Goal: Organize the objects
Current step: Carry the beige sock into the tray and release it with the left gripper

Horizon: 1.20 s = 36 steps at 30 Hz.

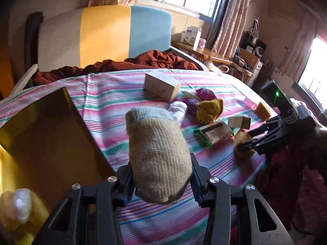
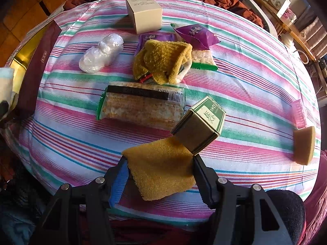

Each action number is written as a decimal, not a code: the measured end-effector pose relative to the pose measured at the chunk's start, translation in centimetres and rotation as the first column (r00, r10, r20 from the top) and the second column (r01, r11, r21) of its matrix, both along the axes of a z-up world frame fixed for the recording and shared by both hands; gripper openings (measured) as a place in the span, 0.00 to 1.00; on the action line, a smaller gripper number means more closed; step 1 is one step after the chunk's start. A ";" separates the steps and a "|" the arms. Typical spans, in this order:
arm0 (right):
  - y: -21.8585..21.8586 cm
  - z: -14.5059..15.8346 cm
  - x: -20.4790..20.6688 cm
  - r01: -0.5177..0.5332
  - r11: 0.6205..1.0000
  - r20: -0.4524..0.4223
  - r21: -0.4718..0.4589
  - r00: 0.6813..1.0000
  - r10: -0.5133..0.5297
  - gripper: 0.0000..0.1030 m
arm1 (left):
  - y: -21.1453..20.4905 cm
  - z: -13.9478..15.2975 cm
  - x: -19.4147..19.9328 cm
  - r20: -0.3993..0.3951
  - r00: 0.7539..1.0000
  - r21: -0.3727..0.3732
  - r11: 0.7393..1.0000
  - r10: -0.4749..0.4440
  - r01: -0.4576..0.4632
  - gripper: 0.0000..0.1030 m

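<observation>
My left gripper [image 1: 161,180] is shut on a rolled beige knitted sock [image 1: 157,151] and holds it above the striped bed sheet [image 1: 114,94], beside an open gold-lined box [image 1: 47,143] at the left. My right gripper [image 2: 160,173] is shut on a yellow sponge [image 2: 161,169] near the bed's front edge; it also shows in the left wrist view [image 1: 245,145]. A small green-and-tan carton [image 2: 200,126] leans just beyond the sponge.
On the sheet lie a long snack pack [image 2: 141,108], a yellow towel [image 2: 163,59], purple packets [image 2: 194,34], a plastic-wrapped bundle [image 2: 102,53], a white box [image 2: 143,12], another sponge [image 2: 303,145] and a pink brush [image 2: 298,113]. A brown blanket [image 1: 122,65] lies behind.
</observation>
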State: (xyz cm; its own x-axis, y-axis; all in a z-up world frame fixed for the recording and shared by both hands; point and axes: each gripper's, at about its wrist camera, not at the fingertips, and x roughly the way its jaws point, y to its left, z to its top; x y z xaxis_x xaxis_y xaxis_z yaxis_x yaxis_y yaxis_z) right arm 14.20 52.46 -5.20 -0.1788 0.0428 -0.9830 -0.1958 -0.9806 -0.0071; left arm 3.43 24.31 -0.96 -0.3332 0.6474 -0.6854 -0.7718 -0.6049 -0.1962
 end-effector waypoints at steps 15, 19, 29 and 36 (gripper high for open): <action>1.1 0.2 2.3 0.007 1.000 -0.025 0.009 1.000 -0.007 0.58 | -16.9 -2.6 -15.1 -0.045 0.851 -0.210 0.828 0.523 -0.520 0.45; 0.9 0.3 2.5 0.012 1.000 -0.019 0.010 1.000 -0.012 0.58 | -18.4 -3.9 -16.5 -0.053 0.826 -0.251 0.794 0.561 -0.555 0.46; 1.4 0.4 3.9 0.003 1.000 -0.015 0.014 1.000 -0.003 0.58 | -19.7 -4.3 -16.5 -0.071 0.799 -0.255 0.764 0.597 -0.593 0.51; 0.6 0.7 4.9 -0.032 0.999 -0.028 -0.003 0.999 0.032 0.58 | -20.3 -3.4 -15.0 -0.106 0.792 -0.221 0.762 0.602 -0.609 0.55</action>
